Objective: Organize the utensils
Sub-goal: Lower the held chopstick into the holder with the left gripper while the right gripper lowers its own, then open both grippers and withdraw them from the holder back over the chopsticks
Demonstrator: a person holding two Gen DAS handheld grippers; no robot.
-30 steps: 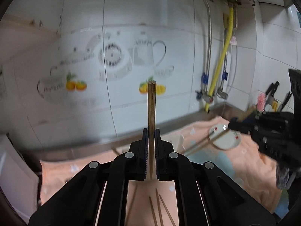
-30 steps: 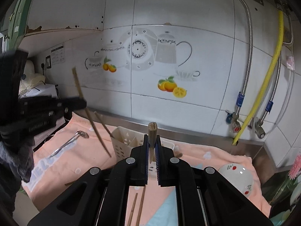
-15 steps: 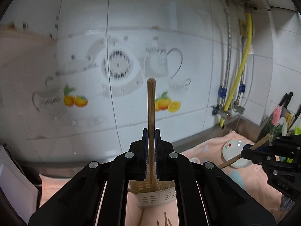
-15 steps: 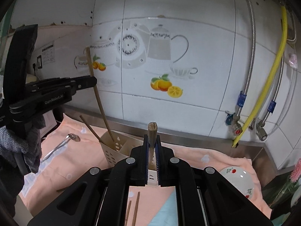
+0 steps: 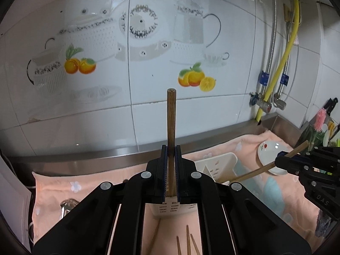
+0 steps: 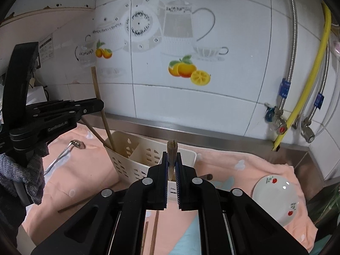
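The left claw (image 5: pixel 171 155) is pinching one wooden chopstick (image 5: pixel 171 119) upright, its lower end inside the left compartment of the cream utensil holder (image 6: pixel 136 155). The right claw (image 6: pixel 171 159) is pinching another chopstick (image 6: pixel 171 148) above the holder's right part. More loose chopsticks (image 5: pixel 187 241) lie on the pink towel (image 6: pixel 244 165) on the table, near the holder.

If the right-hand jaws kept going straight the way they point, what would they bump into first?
Probably the white utensil holder, which sits directly ahead of the right gripper holding a chopstick; depth is hard to judge.
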